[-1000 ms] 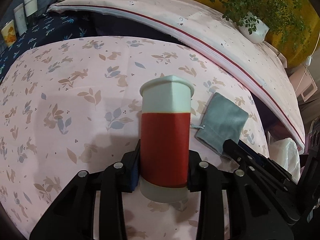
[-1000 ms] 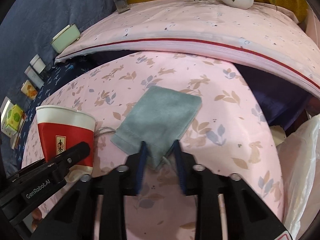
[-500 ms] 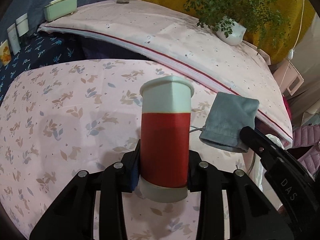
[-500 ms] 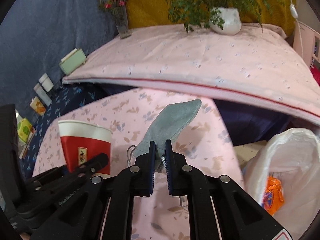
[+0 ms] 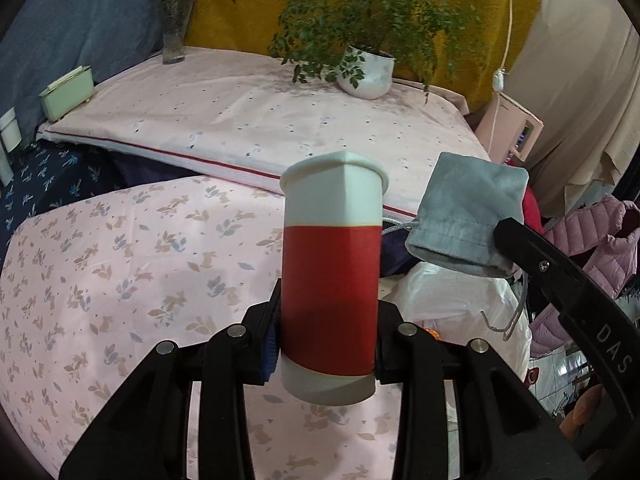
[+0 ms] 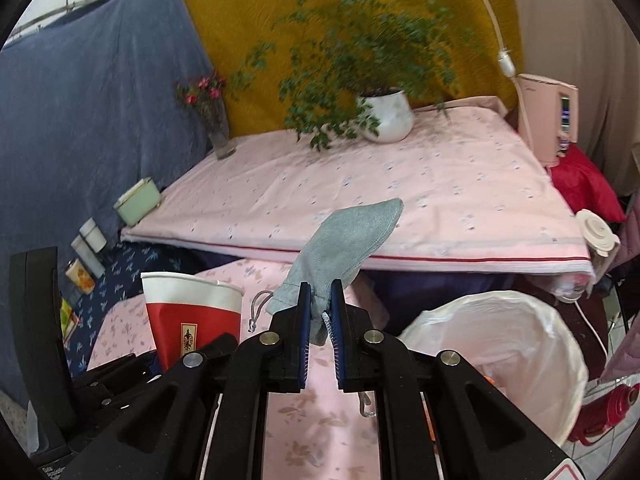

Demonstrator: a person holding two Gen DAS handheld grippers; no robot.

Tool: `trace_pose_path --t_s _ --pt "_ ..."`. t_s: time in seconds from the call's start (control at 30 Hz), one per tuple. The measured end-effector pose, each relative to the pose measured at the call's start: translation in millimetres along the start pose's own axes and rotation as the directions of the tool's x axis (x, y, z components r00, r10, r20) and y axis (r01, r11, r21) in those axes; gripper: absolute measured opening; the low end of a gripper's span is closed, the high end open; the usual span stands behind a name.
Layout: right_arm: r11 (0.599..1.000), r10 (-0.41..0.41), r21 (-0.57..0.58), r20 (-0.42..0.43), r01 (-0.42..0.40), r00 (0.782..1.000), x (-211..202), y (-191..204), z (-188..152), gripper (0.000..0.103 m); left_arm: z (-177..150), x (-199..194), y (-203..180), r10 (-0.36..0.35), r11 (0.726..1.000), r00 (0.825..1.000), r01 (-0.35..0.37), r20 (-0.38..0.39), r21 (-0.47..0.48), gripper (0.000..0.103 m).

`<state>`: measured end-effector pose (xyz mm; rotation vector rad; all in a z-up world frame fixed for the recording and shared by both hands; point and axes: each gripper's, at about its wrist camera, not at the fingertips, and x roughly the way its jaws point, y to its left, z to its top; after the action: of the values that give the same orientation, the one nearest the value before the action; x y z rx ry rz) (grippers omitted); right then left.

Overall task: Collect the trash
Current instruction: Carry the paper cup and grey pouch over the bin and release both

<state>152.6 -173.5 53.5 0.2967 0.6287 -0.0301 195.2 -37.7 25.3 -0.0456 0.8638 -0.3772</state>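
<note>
Cup (image 5: 331, 280) clamped in our left gripper (image 5: 326, 344), pouch (image 6: 344, 240) pinched in the right gripper (image 6: 319, 336); we centre both over the bin bag (image 6: 520, 344) before letting go.

potted plant (image 6: 360, 52) leaves smeared by blur, white bin bag (image 6: 520, 344) contents mostly hidden, small cartons (image 6: 86, 256) unreadable

Lighting: soft, even, moderately bright; faint shadows. Fisheye bending, black vignette at corners. Left view sharp; right view's plant (image 6: 360, 40) motion-blurred. No glare.
</note>
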Motion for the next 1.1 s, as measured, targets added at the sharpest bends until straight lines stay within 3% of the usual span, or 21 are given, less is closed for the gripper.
trace_pose_path --t_s 0.53,1.1 --pt "0.988 -0.105 0.12 0.094 0.094 0.99 -76.8 -100.0 -6.5 0.009 -16.6 -6.5 -114.4 -0.098 0.982 0.995 0.099 -0.016 0.161 0.033" --pt "0.977 -0.146 0.171 0.087 0.13 0.985 -86.5 -137.7 -20.8 0.009 -27.5 9.2 -151.1 -0.127 0.968 0.99 0.138 -0.066 0.212 0.034"
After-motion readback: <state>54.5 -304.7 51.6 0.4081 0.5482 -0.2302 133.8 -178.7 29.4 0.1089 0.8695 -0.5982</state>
